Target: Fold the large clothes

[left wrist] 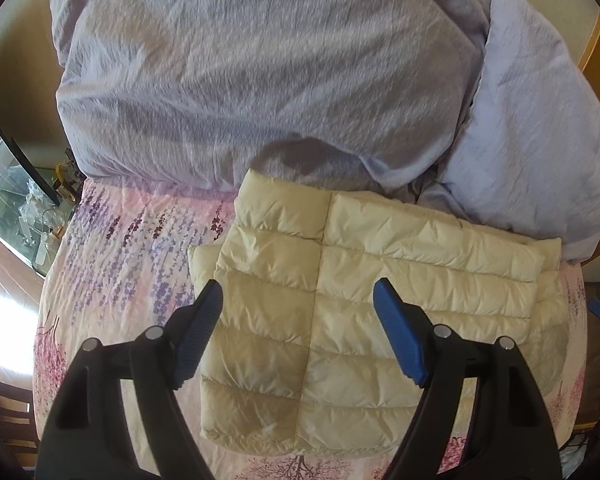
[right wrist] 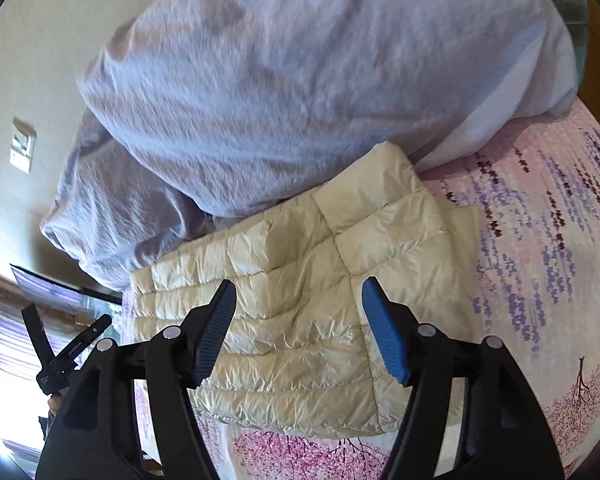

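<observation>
A cream quilted puffer jacket (left wrist: 340, 304) lies folded into a compact rectangle on the floral bed sheet (left wrist: 132, 240). It also shows in the right wrist view (right wrist: 300, 304). My left gripper (left wrist: 298, 292) is open and empty, hovering above the jacket with its blue pads spread. My right gripper (right wrist: 298, 290) is open and empty too, above the same jacket from the other side. The left gripper (right wrist: 60, 344) shows at the left edge of the right wrist view.
A bunched lilac duvet (left wrist: 260, 72) and a pale pillow (left wrist: 540, 140) lie at the far side, touching the jacket's far edge. The duvet fills the upper half of the right wrist view (right wrist: 300, 80). Wooden floor (left wrist: 4, 272) and a glass tank (left wrist: 4, 200) are left of the bed.
</observation>
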Motion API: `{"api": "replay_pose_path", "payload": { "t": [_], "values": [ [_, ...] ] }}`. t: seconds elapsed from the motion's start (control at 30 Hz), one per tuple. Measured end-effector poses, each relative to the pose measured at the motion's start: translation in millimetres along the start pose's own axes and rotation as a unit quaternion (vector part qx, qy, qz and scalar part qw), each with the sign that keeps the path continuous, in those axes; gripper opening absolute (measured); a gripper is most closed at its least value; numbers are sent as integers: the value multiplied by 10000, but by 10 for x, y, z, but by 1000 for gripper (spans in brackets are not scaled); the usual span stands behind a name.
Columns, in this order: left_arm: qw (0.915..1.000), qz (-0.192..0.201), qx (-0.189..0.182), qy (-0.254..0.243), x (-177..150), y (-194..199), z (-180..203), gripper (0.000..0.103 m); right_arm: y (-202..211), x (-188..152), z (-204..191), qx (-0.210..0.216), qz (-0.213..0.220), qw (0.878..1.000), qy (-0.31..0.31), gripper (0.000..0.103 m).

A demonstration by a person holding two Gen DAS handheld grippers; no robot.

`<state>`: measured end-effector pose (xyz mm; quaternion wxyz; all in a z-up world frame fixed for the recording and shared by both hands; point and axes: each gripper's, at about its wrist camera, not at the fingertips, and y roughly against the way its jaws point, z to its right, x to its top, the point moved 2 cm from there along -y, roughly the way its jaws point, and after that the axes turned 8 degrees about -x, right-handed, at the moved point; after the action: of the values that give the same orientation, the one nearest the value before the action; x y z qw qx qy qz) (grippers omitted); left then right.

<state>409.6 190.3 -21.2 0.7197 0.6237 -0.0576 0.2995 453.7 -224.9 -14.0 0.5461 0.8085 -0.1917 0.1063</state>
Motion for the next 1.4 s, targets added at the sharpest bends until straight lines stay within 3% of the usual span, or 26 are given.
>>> {"api": "replay_pose_path", "payload": {
  "t": [0.27, 0.4, 0.67, 0.77, 1.17, 1.4],
  "values": [
    [9996, -75, 184, -192, 15, -283, -7, 78, -369, 80, -14, -279, -243, 9993, 107, 67],
    [9991, -155, 287, -256, -16, -456, -10, 78, -589, 63, 37, -616, -328, 9973, 221, 67],
    [9969, -54, 666, -421, -160, -817, -34, 78, -933, -101, -14, -1565, 12, 9819, 1065, 67],
    [9963, -54, 740, -439, -182, -913, -62, 78, -1009, -145, -26, -1735, 153, 9772, 1213, 67],
    [9955, 124, 893, -301, -137, -1106, -196, 83, -1280, -176, 4, -2022, 671, 9711, 1074, 68],
    [9954, 189, 894, -276, -101, -1174, -235, 87, -1397, -126, 242, -2057, 917, 9697, 946, 72]
  ]
}}
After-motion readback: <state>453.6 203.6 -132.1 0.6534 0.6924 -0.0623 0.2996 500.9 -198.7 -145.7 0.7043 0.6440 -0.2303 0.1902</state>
